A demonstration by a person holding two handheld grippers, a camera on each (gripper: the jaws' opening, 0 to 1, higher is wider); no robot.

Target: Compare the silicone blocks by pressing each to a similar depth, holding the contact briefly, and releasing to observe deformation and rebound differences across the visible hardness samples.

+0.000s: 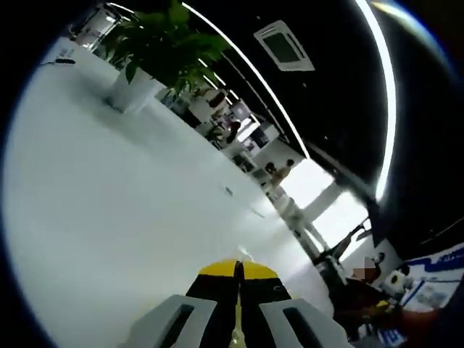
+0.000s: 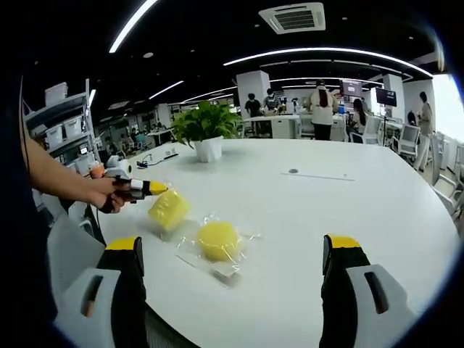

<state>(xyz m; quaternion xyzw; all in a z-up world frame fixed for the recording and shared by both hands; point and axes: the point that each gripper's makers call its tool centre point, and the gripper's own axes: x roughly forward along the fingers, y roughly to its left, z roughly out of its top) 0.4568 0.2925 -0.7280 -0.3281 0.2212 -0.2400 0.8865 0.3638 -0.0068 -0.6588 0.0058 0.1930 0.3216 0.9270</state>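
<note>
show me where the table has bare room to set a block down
The table is bare from the potted plant rightward. It is crowded near the left gripper, at the yellow block and the bagged round yellow block.

Bare table right of blocks; plant stands behind.

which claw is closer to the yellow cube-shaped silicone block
Left. The left claw, jaws shut, has its yellow tips right at the yellow cube-shaped silicone block on the white table. The right claw, jaws wide open, sits back from it, nearer the round yellow block in clear wrap.
</note>
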